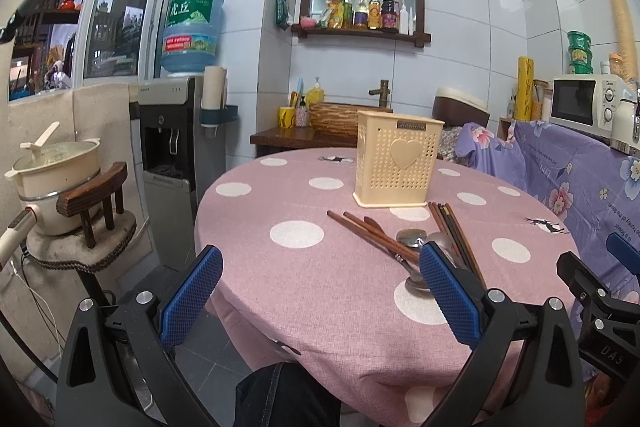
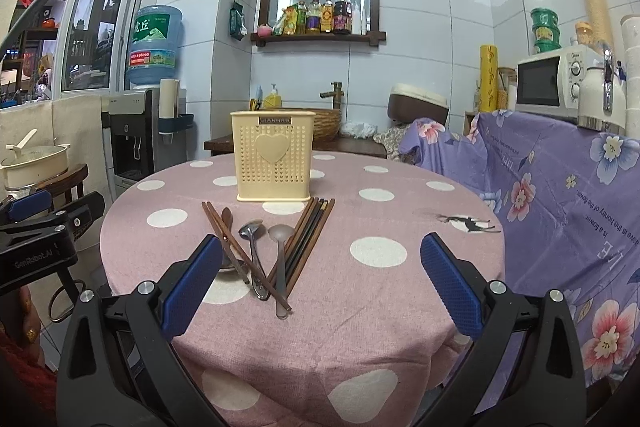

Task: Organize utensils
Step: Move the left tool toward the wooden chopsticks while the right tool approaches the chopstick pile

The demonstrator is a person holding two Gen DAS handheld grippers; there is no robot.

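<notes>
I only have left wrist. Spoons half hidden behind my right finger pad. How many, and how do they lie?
Observer: Right wrist shows two metal spoons side by side, bowls toward the cream holder, handles toward the table edge.
Operator: Chopsticks? I see two groups.
Observer: Yes. The lighter pair runs left of the spoons and crosses a spoon handle; the darker bundle lies right, so the two groups form a V.
Operator: Right gripper state? I see only its side.
Observer: The right gripper is open and empty, held short of the pile, over the tablecloth.
</notes>
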